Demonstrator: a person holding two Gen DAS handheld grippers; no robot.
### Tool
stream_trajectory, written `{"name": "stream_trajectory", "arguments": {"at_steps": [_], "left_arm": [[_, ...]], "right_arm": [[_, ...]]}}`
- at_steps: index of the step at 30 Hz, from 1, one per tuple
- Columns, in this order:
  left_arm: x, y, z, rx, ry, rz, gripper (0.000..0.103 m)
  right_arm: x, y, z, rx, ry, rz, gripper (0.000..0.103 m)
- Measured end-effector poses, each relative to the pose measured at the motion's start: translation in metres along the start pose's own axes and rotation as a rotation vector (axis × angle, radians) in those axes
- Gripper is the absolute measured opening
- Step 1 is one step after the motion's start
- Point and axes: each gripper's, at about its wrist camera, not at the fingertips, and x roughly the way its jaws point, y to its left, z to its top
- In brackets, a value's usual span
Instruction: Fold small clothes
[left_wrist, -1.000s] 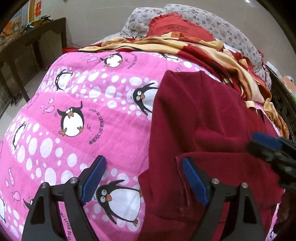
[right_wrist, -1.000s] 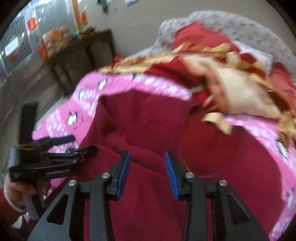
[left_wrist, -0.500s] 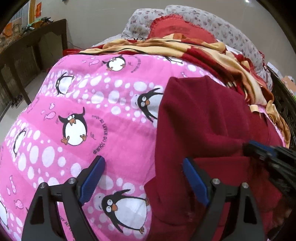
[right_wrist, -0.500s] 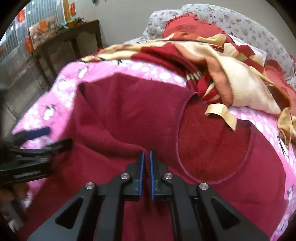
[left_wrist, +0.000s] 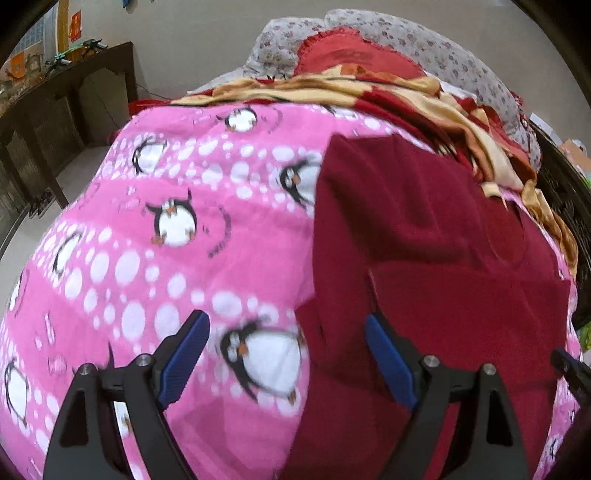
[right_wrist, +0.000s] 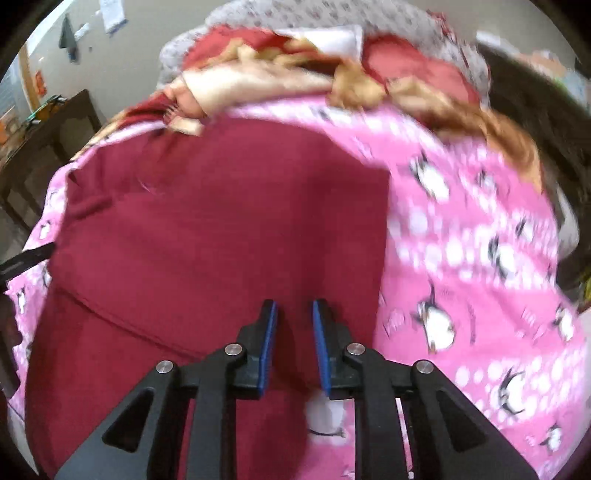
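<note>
A dark red fleece garment (left_wrist: 424, 240) lies folded on a pink penguin-print blanket (left_wrist: 166, 258); it also shows in the right wrist view (right_wrist: 221, 240). My left gripper (left_wrist: 288, 354) is wide open and empty, straddling the garment's left edge near its lower corner. My right gripper (right_wrist: 293, 347) is partly open, its fingers a narrow gap apart, over the garment's near right part, holding nothing. The right gripper's tip (left_wrist: 570, 373) shows at the far right of the left wrist view.
A crumpled red-and-cream blanket (left_wrist: 424, 99) and floral pillows (left_wrist: 424, 48) lie at the far end of the bed. A dark wooden table (left_wrist: 48, 107) stands to the left. A dark bed frame (left_wrist: 565, 206) runs along the right.
My right gripper shut on the garment, swung to the right with it, then opened a little. The garment's right side is now folded over. The left gripper pulled back slightly, staying open.
</note>
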Motion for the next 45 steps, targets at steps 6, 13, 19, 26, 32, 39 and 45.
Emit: {"name": "stream_trajectory", "arguments": {"at_steps": [6,13,19,26,32,39,45], "left_arm": [[-0.029,0.004,-0.030,0.031,0.006,-0.001,0.089],[-0.064,0.020,-0.071,0.022,0.021,-0.010,0.089],[-0.092,0.025,-0.112,0.043,0.044,-0.039,0.089],[-0.100,0.033,-0.146,0.009,0.090,-0.080,0.089],[-0.114,0.040,-0.153,0.037,0.069,-0.078,0.089],[-0.124,0.052,-0.151,-0.006,0.053,-0.096,0.089],[-0.128,0.043,-0.148,-0.005,0.047,-0.123,0.090]], "right_arm": [[-0.039,0.002,-0.003,0.052,-0.068,0.037,0.037],[-0.090,0.023,-0.031,0.015,-0.119,0.168,0.043],[-0.116,0.060,-0.058,-0.044,-0.153,0.312,0.055],[-0.074,0.130,-0.077,-0.088,0.031,0.349,0.055],[-0.065,0.194,-0.080,-0.198,0.088,0.380,0.055],[-0.066,0.240,-0.083,-0.308,0.135,0.428,0.055],[-0.060,0.229,-0.105,-0.242,0.211,0.487,0.055]]}}
